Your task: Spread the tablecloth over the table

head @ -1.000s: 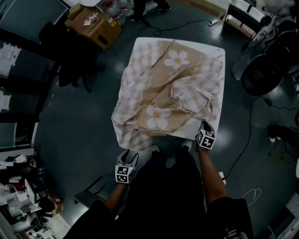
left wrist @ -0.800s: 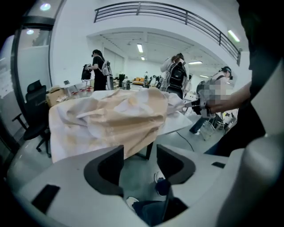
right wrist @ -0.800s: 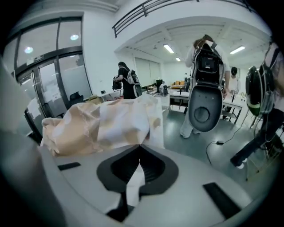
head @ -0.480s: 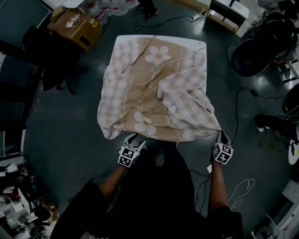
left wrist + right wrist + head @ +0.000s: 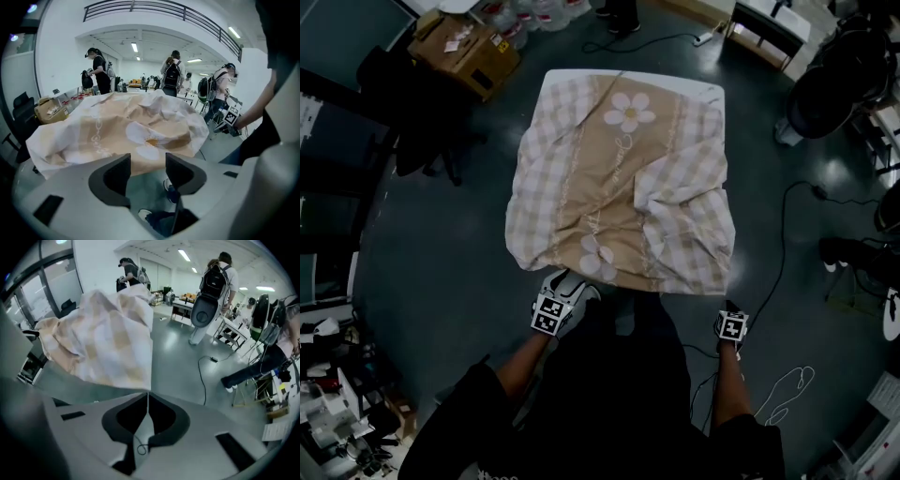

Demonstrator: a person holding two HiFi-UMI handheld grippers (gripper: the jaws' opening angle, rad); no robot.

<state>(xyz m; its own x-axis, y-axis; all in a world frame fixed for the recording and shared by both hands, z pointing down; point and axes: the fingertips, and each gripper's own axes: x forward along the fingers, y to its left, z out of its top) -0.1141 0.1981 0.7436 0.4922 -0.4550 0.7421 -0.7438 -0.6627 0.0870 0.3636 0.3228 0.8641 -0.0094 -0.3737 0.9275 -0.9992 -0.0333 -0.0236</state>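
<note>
A beige and white checked tablecloth (image 5: 619, 197) with flower prints lies rumpled over the white table (image 5: 712, 91), whose bare top shows only along the far edge. The cloth bunches in folds at the near right. My right gripper (image 5: 729, 307) sits below the near right corner. In the right gripper view its jaws (image 5: 148, 397) are shut, with the hanging tablecloth's (image 5: 108, 343) corner running down into them. My left gripper (image 5: 569, 283) is at the near left edge. It is open (image 5: 147, 166), with the tablecloth's (image 5: 136, 131) hem just beyond its tips and only floor between them.
A cardboard box (image 5: 464, 47) and a dark office chair (image 5: 412, 103) stand at the far left. Another chair (image 5: 834, 89) is at the far right, and a cable (image 5: 787, 234) trails over the floor to the right. Several people (image 5: 98, 70) stand behind the table.
My right gripper swung from the near middle out to the right, then down, dragging the cloth's near right corner over the table edge. The cloth lies flatter. My left gripper moved in to the hem.
</note>
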